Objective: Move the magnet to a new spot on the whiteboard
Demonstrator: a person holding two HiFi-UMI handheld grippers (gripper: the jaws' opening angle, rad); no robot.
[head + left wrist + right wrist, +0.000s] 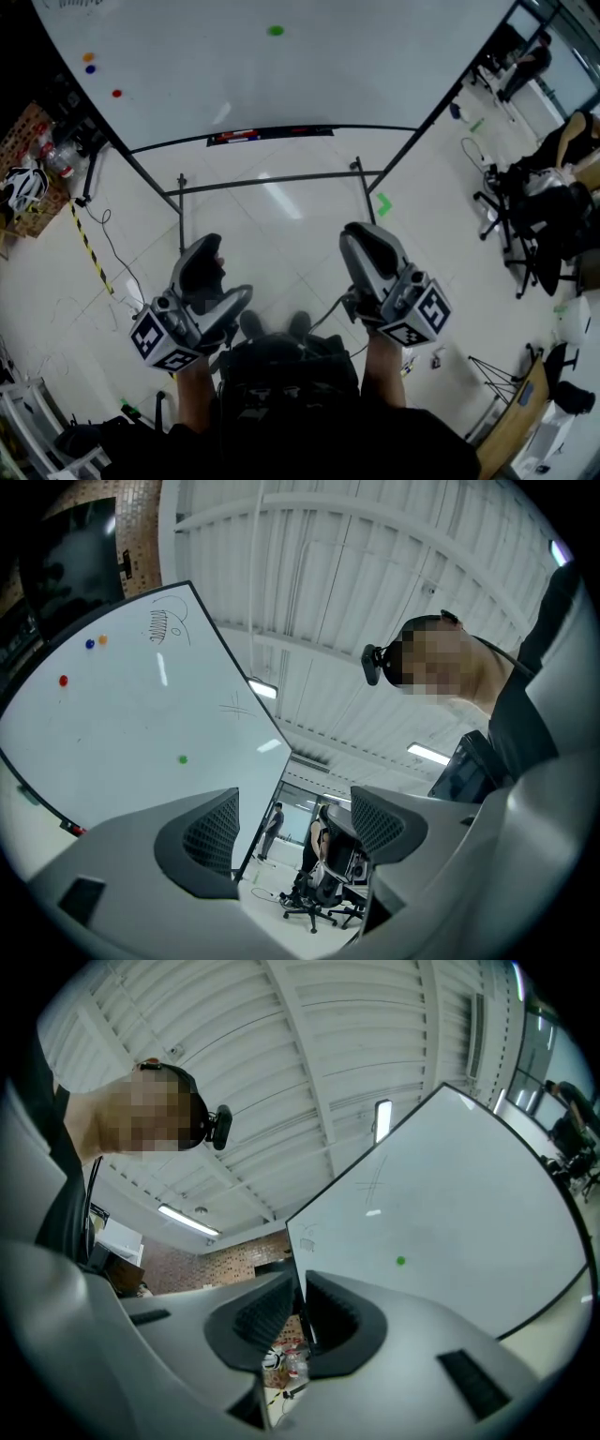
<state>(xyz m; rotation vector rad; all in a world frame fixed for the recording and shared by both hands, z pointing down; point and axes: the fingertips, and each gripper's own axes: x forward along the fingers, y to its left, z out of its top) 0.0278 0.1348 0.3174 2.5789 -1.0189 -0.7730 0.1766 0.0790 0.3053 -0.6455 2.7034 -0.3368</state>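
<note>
Head view: green magnet (275, 31) sits top-centre on the whiteboard (187, 84). Left gripper (217, 281) and right gripper (375, 255) are low by the person's body, well apart from the board.
Left gripper view: jaws wide apart, empty.
Right gripper view: jaws nearly together with a thin gap, nothing gripped.

- A large white whiteboard (281, 84) stands on a black metal frame (272, 180) on the pale tiled floor (281, 253).
- A small round green magnet (275, 31) sits on the board, alone.
- Well apart at the board's left are an orange magnet (88, 57), a blue magnet (90, 68) just beside it, and a red magnet (116, 93).
- The bottom ledge (270, 136) holds what look like markers.
</note>
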